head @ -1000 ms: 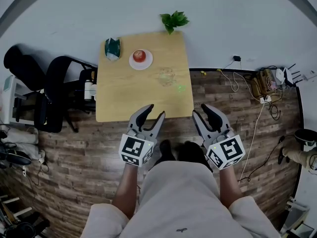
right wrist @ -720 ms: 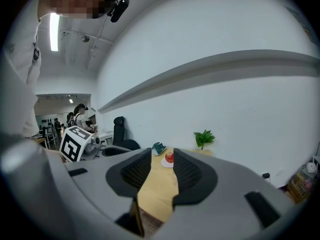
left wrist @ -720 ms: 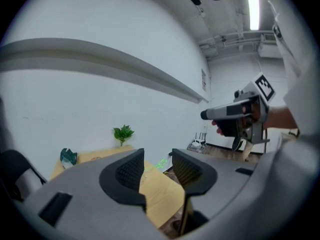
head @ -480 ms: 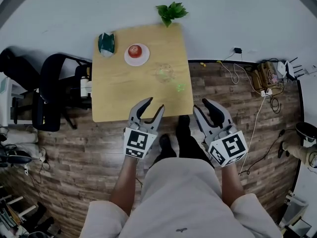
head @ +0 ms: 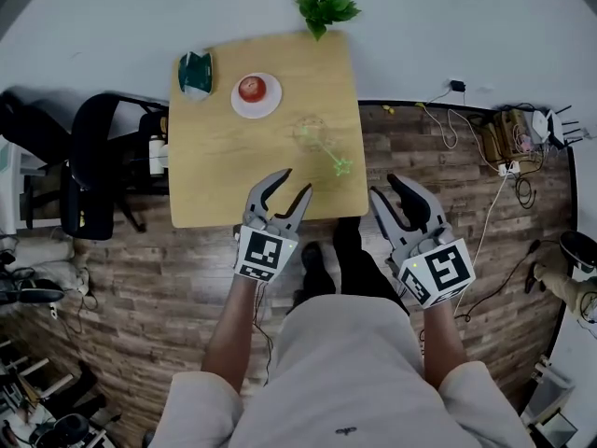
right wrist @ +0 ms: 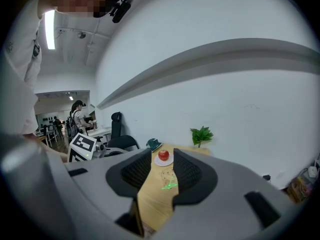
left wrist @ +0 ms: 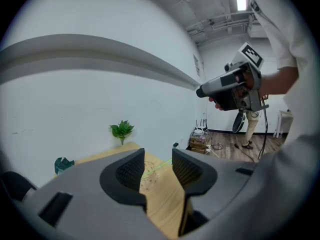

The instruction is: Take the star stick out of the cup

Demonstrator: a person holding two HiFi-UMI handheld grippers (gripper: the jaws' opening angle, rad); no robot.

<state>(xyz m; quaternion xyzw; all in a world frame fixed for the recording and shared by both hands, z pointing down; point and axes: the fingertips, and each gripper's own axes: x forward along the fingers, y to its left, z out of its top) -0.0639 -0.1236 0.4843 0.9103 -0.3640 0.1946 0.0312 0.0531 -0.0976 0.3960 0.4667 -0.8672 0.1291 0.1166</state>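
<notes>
Left gripper (head: pixel 295 183) and right gripper (head: pixel 386 190) both gaped wide, empty, at the bench's (head: pixel 224 175) near edge, cup (head: pixel 312 131) ahead between them, star stick (head: pixel 328 154) leaning toward the right gripper: best pinch it near the star, draw along its slant.

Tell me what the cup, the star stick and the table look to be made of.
Cup: clear glass or plastic, cannot tell which; the tabletop shows through it. Star stick: bright green, translucent-looking, probably plastic. Table: light wood or wood-look laminate, matte, with faint grain lines.
</notes>
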